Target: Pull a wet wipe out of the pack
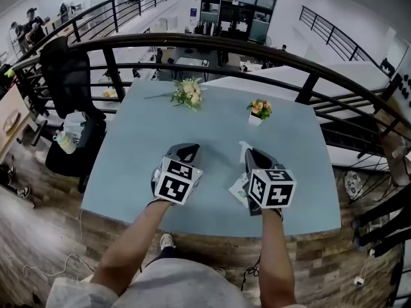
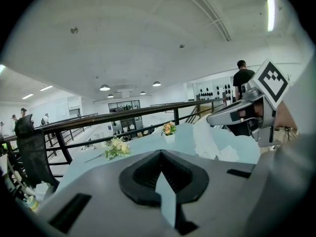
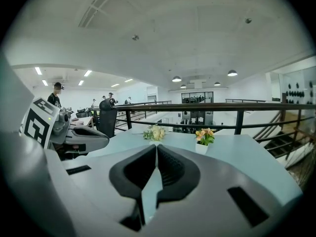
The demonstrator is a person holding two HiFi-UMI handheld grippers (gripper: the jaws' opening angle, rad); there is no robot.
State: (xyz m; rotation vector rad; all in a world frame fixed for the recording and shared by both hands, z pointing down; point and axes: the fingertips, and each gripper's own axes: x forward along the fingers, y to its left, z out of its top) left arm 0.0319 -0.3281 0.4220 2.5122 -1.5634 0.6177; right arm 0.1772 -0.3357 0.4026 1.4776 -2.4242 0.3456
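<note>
Both grippers hover over the light blue table (image 1: 141, 146). The jaws of my right gripper (image 1: 252, 154) are shut. A white wet wipe (image 1: 243, 146) shows at its tip, and in the left gripper view the wet wipe (image 2: 210, 142) hangs as a white sheet under the right gripper (image 2: 213, 120). The wipe pack (image 1: 238, 188), white with a green label, shows just beneath the right gripper's body. My left gripper (image 1: 185, 151) is level with it to the left, shut, with nothing seen between its jaws. The right gripper view shows closed jaws; the wipe is hidden there.
A loose flower bouquet (image 1: 187, 94) lies at the table's far side and a small white pot of orange flowers (image 1: 259, 110) stands to its right. A black railing (image 1: 212, 43) runs behind the table. An office chair (image 1: 67, 82) stands at the left.
</note>
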